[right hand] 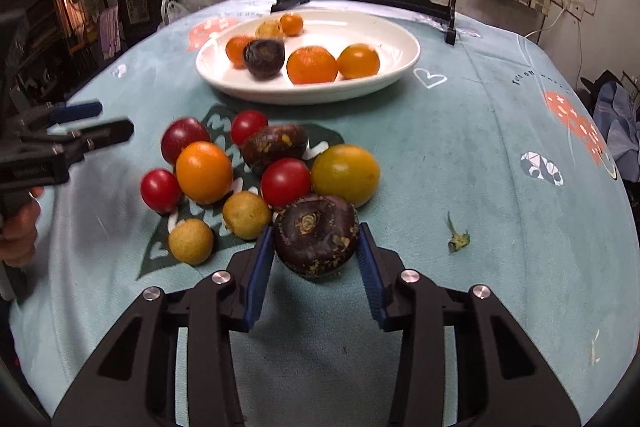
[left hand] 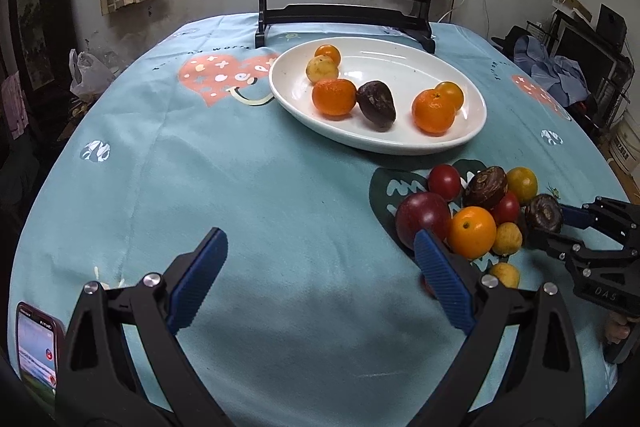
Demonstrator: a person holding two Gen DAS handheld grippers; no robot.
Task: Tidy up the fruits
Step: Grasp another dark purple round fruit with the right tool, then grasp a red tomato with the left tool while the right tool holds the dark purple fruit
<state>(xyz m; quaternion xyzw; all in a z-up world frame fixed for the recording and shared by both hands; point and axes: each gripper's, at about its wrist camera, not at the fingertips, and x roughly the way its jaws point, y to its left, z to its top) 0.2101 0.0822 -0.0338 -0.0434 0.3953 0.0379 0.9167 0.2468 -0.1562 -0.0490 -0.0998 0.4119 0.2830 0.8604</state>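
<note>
A white oval plate (left hand: pixel 472 107) (right hand: pixel 400 39) holds several oranges, a yellow fruit and a dark brown fruit. A pile of loose fruit (left hand: pixel 472 223) (right hand: pixel 208 171) lies on the cloth in front of it: red, orange, yellow and dark brown ones. My right gripper (right hand: pixel 316 247) (left hand: pixel 556 223) is shut on a dark brown fruit (right hand: pixel 316 235) (left hand: pixel 544 213) at the pile's near right edge. My left gripper (left hand: pixel 320 259) (right hand: pixel 100 123) is open and empty, left of the pile.
A light blue patterned tablecloth (left hand: pixel 240 187) covers the round table. A black stand with a round painted screen (left hand: pixel 344 7) stands behind the plate. A phone (left hand: pixel 36 347) lies at the near left edge. A small green scrap (right hand: pixel 458 239) lies right of the pile.
</note>
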